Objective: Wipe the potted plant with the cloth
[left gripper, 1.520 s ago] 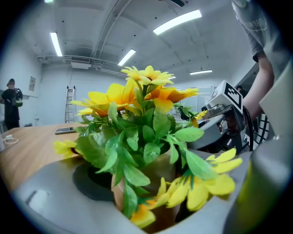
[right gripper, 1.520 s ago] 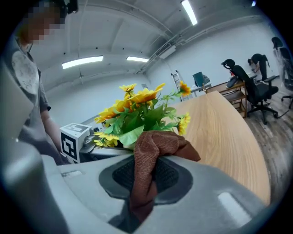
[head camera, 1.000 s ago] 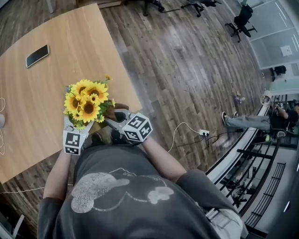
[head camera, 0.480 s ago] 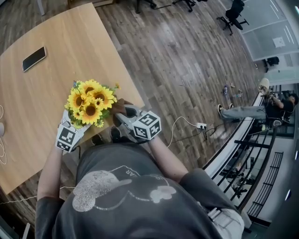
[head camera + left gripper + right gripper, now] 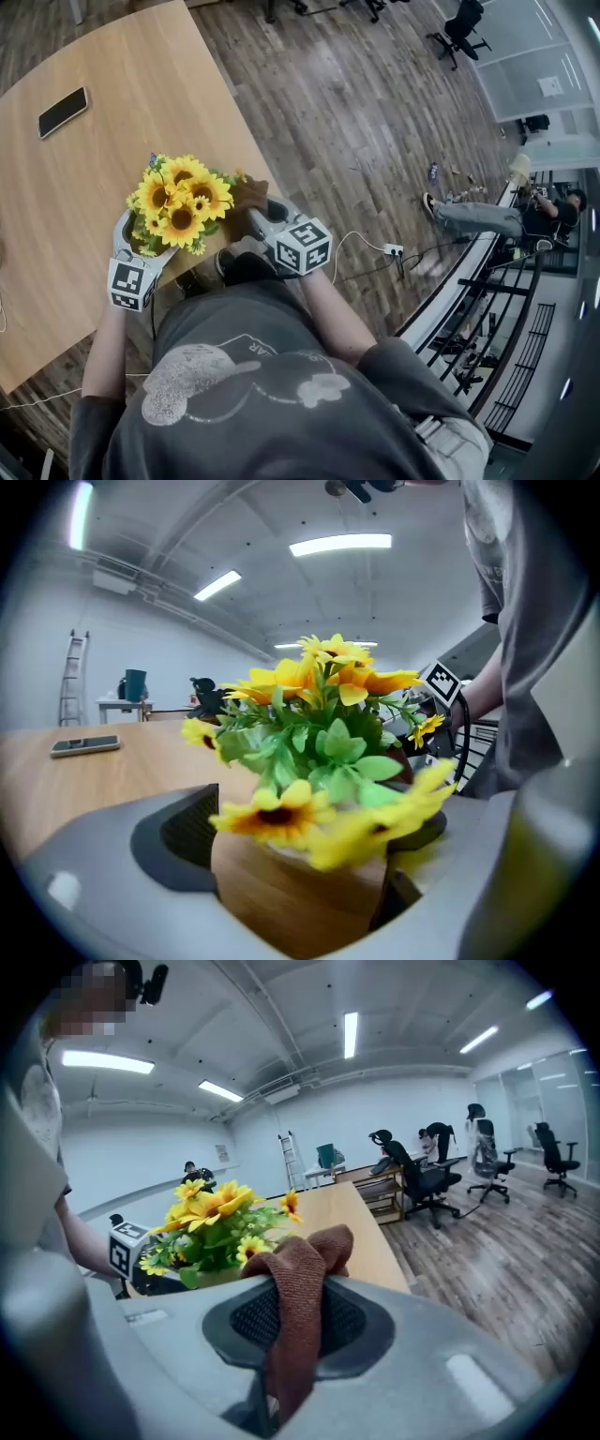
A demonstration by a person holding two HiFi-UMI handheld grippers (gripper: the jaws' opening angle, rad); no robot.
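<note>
A potted plant (image 5: 178,200) of yellow sunflowers and green leaves stands near the wooden table's (image 5: 94,169) near edge. Its brown pot (image 5: 281,902) sits between the jaws of my left gripper (image 5: 139,242), whose jaws are opening around it; a dark gap shows beside the pot on the right. My right gripper (image 5: 255,214) is shut on a brown cloth (image 5: 302,1279), which stands up in a fold above the jaws. The cloth (image 5: 248,193) is at the right side of the flowers, beside the leaves.
A black phone (image 5: 63,111) lies far back on the table. Right of the table is wooden floor with a white power strip and cable (image 5: 392,250), a person sitting on the floor (image 5: 469,217) and office chairs (image 5: 459,33) farther off.
My right gripper has carried the cloth to the right and farther from me, along the plant's right side. My left gripper has stayed at the pot.
</note>
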